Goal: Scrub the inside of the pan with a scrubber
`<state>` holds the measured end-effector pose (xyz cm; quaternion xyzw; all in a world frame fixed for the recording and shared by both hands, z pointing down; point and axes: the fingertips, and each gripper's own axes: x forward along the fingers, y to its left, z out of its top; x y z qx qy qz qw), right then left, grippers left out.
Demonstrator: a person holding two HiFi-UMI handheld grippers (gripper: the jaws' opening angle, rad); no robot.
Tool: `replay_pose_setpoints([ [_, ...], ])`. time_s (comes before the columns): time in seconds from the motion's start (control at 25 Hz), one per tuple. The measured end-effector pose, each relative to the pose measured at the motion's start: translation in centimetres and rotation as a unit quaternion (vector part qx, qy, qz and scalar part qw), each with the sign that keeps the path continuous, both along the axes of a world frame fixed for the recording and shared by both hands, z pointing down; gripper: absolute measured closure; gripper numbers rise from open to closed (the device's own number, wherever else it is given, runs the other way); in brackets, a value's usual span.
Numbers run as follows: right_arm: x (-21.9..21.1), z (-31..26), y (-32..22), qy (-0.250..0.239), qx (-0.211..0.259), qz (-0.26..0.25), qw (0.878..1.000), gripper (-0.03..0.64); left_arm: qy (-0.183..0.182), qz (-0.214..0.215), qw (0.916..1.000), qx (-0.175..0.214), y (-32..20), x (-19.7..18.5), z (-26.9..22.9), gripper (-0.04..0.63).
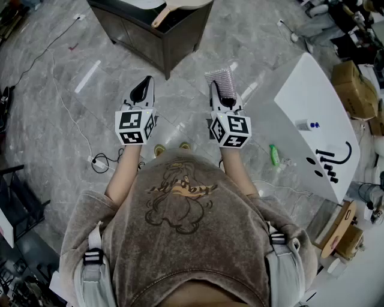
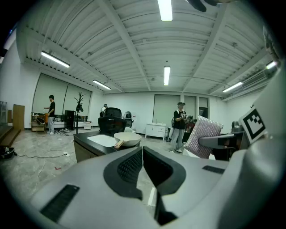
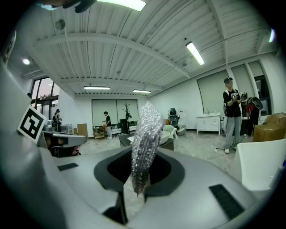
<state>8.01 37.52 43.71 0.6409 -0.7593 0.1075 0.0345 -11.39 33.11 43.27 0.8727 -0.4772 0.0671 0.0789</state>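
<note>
A cream pan [image 2: 127,138] with a wooden handle [image 1: 162,16] sits on a dark counter [image 2: 87,144] some way ahead of me, across open floor. My right gripper [image 1: 218,90] is shut on a silver mesh scrubber [image 1: 219,79], which stands upright between the jaws [image 3: 145,143] and hides most of the pan in the right gripper view. My left gripper [image 1: 145,83] is held level beside it, its jaws shut with nothing between them [image 2: 142,157]. In the left gripper view the scrubber [image 2: 203,136] shows at the right. Both grippers are well short of the counter.
A white table [image 1: 312,114] stands to my right with a small bottle [image 1: 306,125] on it. A green bottle [image 1: 274,154] lies on the floor below it. Cables [image 1: 102,162] run over the grey floor at left. Cardboard boxes [image 1: 354,90] sit far right. People [image 2: 179,125] stand at the back.
</note>
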Motion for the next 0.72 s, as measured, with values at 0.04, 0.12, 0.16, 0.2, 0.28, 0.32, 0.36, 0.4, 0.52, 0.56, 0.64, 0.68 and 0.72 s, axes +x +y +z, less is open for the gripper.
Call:
replay_pose_setpoints([
  [0.04, -0.1, 0.0, -0.1, 0.001, 0.001, 0.000, 1.000, 0.537, 0.000, 0.001, 1.0000, 0.000, -0.1, -0.1, 0.0, 0.575],
  [0.12, -0.4, 0.0, -0.2, 0.000, 0.002, 0.000, 1.000, 0.537, 0.001, 0.003, 1.0000, -0.002, -0.3, -0.3, 0.1, 0.574],
  [0.16, -0.5, 0.0, -0.2, -0.001, 0.003, 0.000, 1.000, 0.537, 0.001, 0.003, 1.0000, -0.003, -0.4, -0.4, 0.1, 0.574],
  [0.2, -0.7, -0.1, -0.3, -0.004, 0.004, 0.000, 1.000, 0.537, 0.001, 0.003, 1.0000, -0.004, -0.4, -0.5, 0.1, 0.574],
  [0.28, -1.0, -0.3, -0.2, -0.010, 0.005, -0.002, 1.000, 0.537, -0.001, 0.003, 1.0000, -0.005, -0.7, -0.9, 0.1, 0.575],
  [0.32, -1.1, -0.4, -0.2, -0.011, 0.005, -0.002, 1.000, 0.537, -0.002, 0.003, 1.0000, -0.005, -0.8, -1.0, 0.1, 0.574],
  [0.36, -1.4, -0.5, -0.2, -0.010, 0.005, -0.002, 1.000, 0.537, -0.003, 0.003, 1.0000, -0.005, -1.0, -1.3, 0.1, 0.575],
  [0.4, -1.6, -0.5, -0.1, -0.009, 0.005, -0.002, 1.000, 0.537, -0.003, 0.003, 1.0000, -0.006, -1.3, -1.5, 0.2, 0.574],
  [0.52, -2.3, -0.3, 0.1, -0.009, 0.007, 0.001, 1.000, 0.537, -0.003, 0.007, 0.9999, -0.008, -1.9, -2.3, 0.9, 0.574],
  [0.56, -2.5, -0.2, 0.2, -0.008, 0.008, 0.003, 1.000, 0.537, -0.003, 0.009, 0.9999, -0.008, -2.1, -2.6, 1.1, 0.574],
  [0.64, -2.8, 0.1, 0.4, -0.008, 0.009, 0.008, 1.000, 0.537, -0.004, 0.015, 0.9999, -0.006, -2.4, -2.9, 1.4, 0.574],
  [0.68, -2.9, 0.2, 0.4, -0.008, 0.009, 0.010, 1.000, 0.537, -0.006, 0.018, 0.9998, -0.005, -2.6, -3.0, 1.5, 0.574],
  [0.72, -2.9, 0.4, 0.5, -0.008, 0.008, 0.012, 1.000, 0.537, -0.008, 0.020, 0.9998, -0.005, -2.8, -3.1, 1.6, 0.574],
])
